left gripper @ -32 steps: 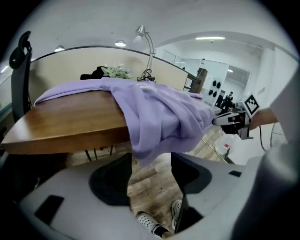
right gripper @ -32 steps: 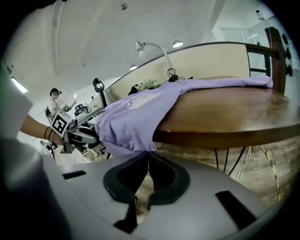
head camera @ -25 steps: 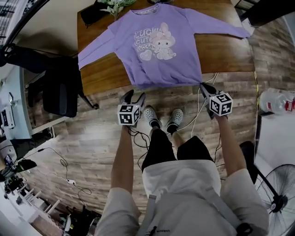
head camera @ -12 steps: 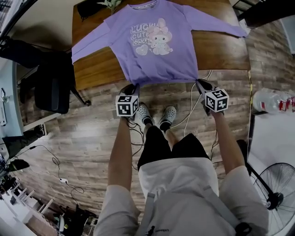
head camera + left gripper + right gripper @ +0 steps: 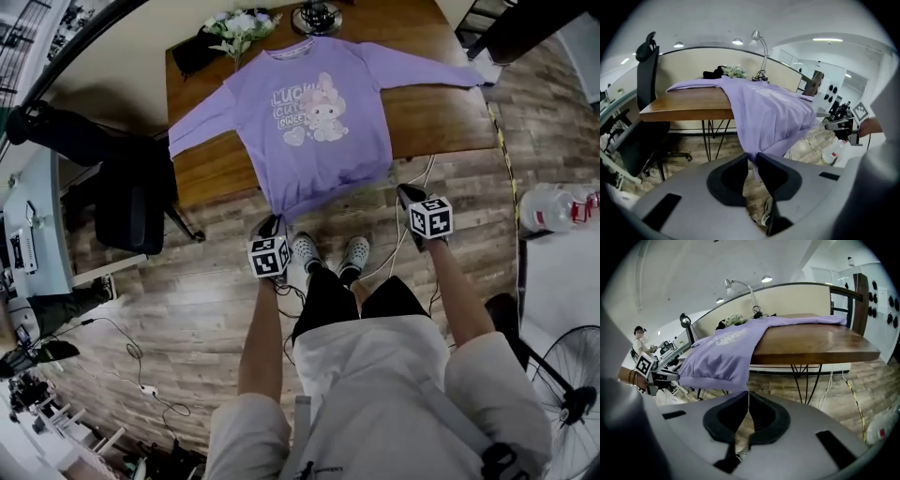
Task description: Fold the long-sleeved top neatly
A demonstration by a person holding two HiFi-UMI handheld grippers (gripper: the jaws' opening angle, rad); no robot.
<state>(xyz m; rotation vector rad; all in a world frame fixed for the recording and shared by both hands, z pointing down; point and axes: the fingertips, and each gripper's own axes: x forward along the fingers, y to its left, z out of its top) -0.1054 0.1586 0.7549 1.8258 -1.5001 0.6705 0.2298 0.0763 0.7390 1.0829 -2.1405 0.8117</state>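
Seen from the head view, a purple long-sleeved top [image 5: 309, 122] lies face up on a wooden table [image 5: 441, 122] at 12 o'clock, collar toward the far edge. Its sleeves are spread toward 10 and 2 o'clock. Its hem [image 5: 328, 199] is drawn off the near table edge and hangs in the air toward me.

My left gripper [image 5: 270, 223] holds the hem's 7 o'clock corner. In the left gripper view the left gripper [image 5: 753, 157] has a bunched fold of purple cloth [image 5: 768, 112] between its pads. The jaws have just been closing on it, then easing a touch, and now stand only a sliver apart around the fabric.

My right gripper [image 5: 405, 194] holds the 5 o'clock corner. In the right gripper view the right gripper [image 5: 748, 394] has its jaws almost fully together, pinching a thin edge of the cloth [image 5: 726, 357] that narrows down into them.

I judge the two corners are held level and well apart so the hem stays taut and straight. That lets the lower body be lifted as one flat sheet rather than crumpling. The far half rests on the table to anchor the garment while I work. A vase of flowers [image 5: 242, 23] sits at 11 o'clock just beyond the collar, close enough to snag if I carry the hem too far.

The fold itself is not yet made — this looks like the opening grip.
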